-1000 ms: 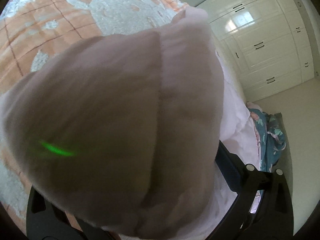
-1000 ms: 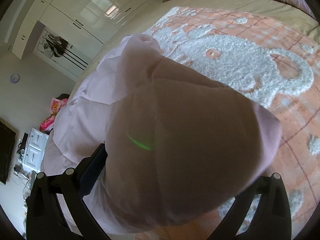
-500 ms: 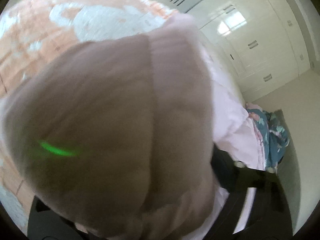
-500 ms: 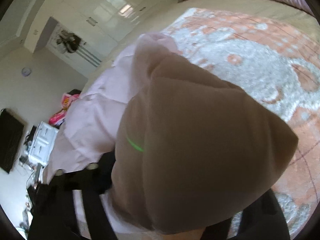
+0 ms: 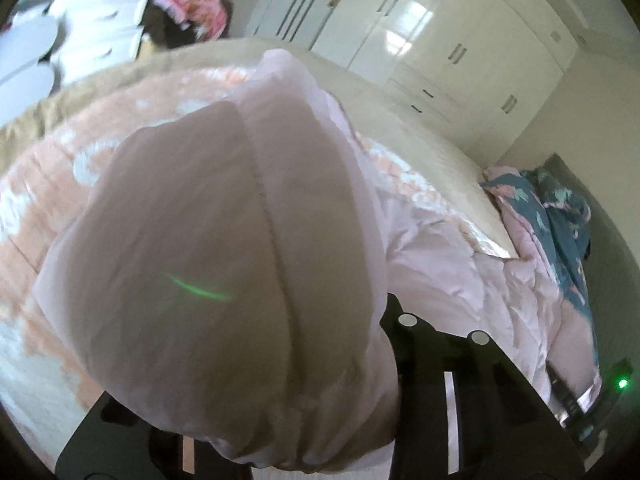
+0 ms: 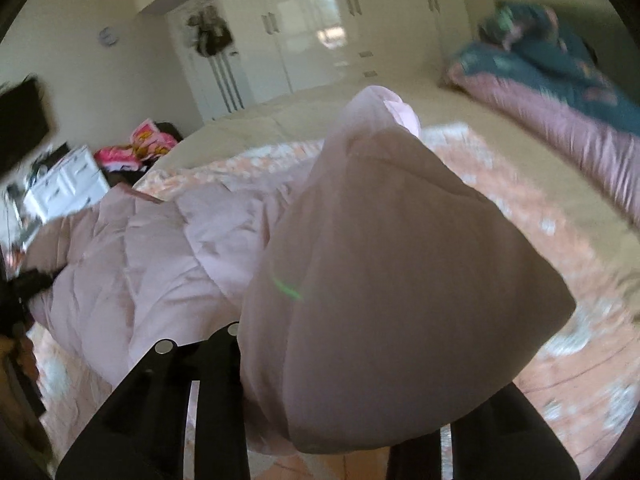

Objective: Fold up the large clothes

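Both grippers are clamped on the pale pink padded garment (image 5: pixel 224 264): the left gripper (image 5: pixel 256 436) and the right gripper (image 6: pixel 344 432) each have a thick bunch of it bulging up between the fingers and over the lens, while the rest trails down onto the orange patterned blanket (image 6: pixel 532 224) behind. It looks puffy, soft, light and probably slippery, so I would hold at a stitched seam or hem. Beyond the blanket, only the right view shows the dark screen (image 6: pixel 20 124) on the wall, and the left view shows the teal bedding (image 5: pixel 560 216) more sharply.
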{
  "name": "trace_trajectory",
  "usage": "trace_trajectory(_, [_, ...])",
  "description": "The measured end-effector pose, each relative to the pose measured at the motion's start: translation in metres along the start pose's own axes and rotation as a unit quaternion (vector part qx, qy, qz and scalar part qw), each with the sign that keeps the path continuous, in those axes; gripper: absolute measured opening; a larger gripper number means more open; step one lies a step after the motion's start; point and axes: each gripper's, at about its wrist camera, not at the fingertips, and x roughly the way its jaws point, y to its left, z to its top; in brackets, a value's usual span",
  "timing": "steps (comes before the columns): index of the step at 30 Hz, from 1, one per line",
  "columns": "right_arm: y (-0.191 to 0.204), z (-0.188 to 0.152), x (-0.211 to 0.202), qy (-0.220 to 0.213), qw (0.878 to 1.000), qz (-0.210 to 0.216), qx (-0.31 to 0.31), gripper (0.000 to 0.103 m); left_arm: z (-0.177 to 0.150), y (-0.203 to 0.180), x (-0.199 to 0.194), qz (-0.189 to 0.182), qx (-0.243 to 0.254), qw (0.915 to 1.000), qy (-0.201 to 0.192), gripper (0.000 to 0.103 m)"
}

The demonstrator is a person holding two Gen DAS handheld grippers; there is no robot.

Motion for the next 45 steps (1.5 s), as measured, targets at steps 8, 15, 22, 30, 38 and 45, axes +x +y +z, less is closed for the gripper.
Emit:
trace_trajectory(8, [0.037,0.000,-0.057,-0.032,0.997,0.002,-0.072,0.028,-0.006,-0.016,-0.046,-0.014,0.042,0.9989,-0.014,0.025])
trace_trajectory(15, [0.042,-0.021,-0.097,-0.036,0.995,-0.002,-0.091,0.028,-0.026,-0.009,-0.073,-0.020,0.051,0.9985,-0.003,0.025])
trace_trajectory(22, [0.043,-0.049,-0.130,-0.031,0.996,-0.007,-0.084,0.028,-0.048,-0.005,-0.096,-0.023,0.059,0.9980,0.004,0.025])
trace_trajectory(30, [0.032,-0.079,-0.153,-0.027,0.998,-0.015,-0.059,0.028,-0.070,-0.006,-0.114,-0.023,0.079,0.9966,0.010,0.025])
trace_trajectory(38, [0.025,-0.091,-0.155,-0.017,0.999,-0.023,-0.037,0.029,-0.085,0.000,-0.120,-0.016,0.086,0.9961,0.016,0.026])
trace_trajectory(45, [0.007,-0.113,-0.147,0.006,1.000,-0.030,0.002,0.030,-0.101,0.008,-0.117,-0.003,0.089,0.9957,0.024,0.028])
